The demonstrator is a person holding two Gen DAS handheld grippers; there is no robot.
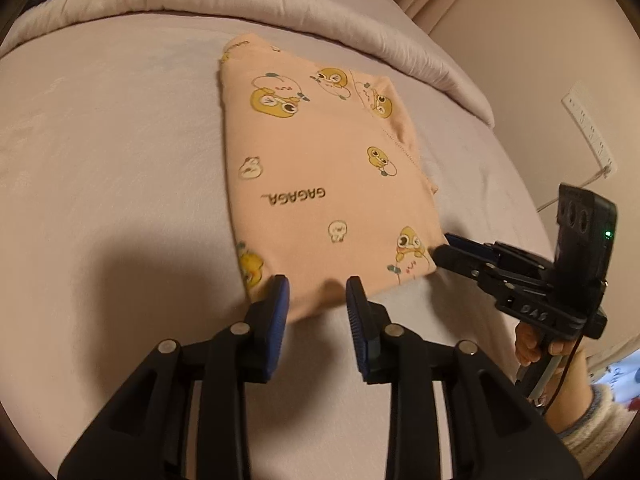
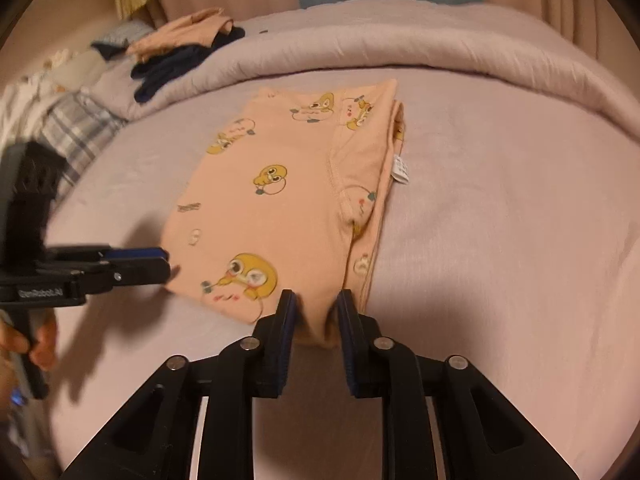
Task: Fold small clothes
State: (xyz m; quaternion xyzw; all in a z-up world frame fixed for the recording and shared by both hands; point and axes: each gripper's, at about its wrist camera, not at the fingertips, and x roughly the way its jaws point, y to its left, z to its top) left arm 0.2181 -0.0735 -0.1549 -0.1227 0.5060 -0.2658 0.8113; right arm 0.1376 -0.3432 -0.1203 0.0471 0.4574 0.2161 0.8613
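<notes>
We see a peach garment (image 1: 320, 184), soft knit printed with yellow cartoon ducks and the word GAGAGA, folded into a long rectangle on the smooth mauve sheet (image 1: 120, 140). A white label (image 2: 401, 169) sticks out of its right edge. Our left gripper (image 1: 318, 300), black plastic with ribbed blue pads (image 1: 280, 312), straddles the near hem at one corner; its jaws stand apart, and the cloth lies between them without being pinched. Our right gripper (image 2: 316, 312) does the same at the other near corner, jaws parted around a small hump of fabric. A puffy quilt (image 2: 400, 48) borders the sheet, with crumpled dark and plaid clothes (image 2: 172, 60) heaped beyond.
</notes>
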